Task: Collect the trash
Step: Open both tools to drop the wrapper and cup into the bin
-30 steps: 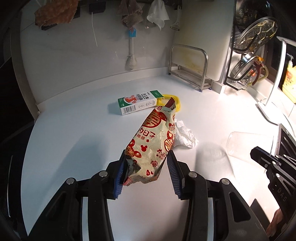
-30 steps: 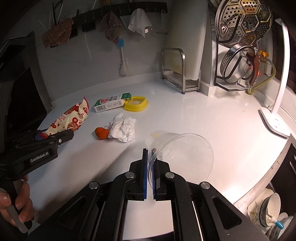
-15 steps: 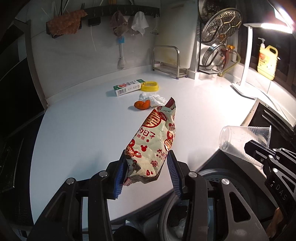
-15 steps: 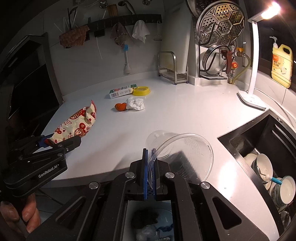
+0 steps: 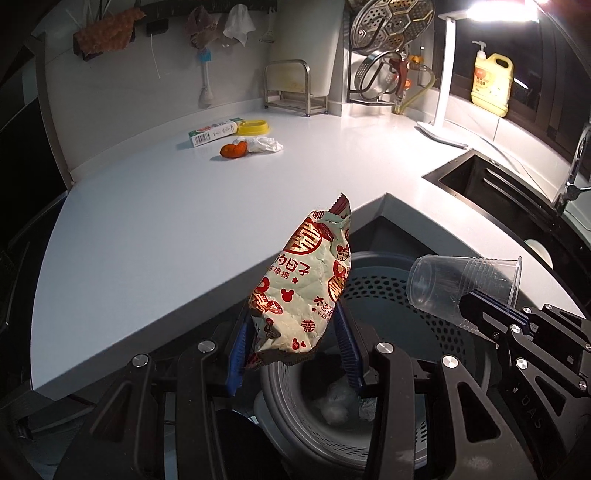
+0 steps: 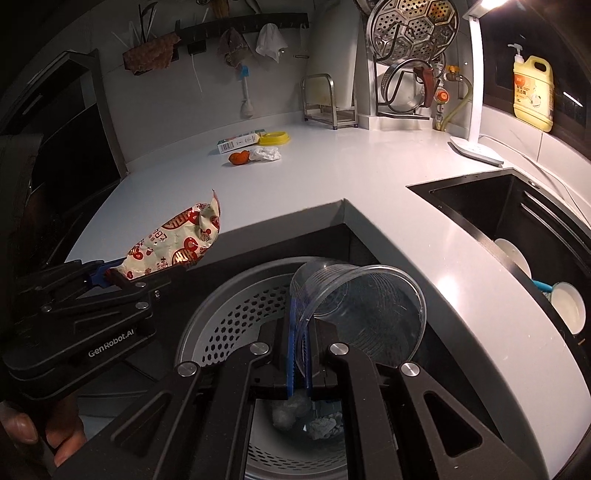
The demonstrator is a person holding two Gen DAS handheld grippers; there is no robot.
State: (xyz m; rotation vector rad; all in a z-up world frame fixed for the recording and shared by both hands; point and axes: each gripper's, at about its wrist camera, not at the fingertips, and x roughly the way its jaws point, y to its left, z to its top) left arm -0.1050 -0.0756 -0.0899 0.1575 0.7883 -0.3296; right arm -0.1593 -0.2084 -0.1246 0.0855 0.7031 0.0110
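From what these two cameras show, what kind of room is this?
Most likely a home kitchen: a black sink holding bowls is set into a white countertop, a steamer rack hangs by the wall, and a yellow detergent bottle stands on the sill.

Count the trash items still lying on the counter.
4, clustered at the back: carton, yellow lid beside it, orange scrap, crumpled tissue touching the scrap. Nothing else shows on the counter.
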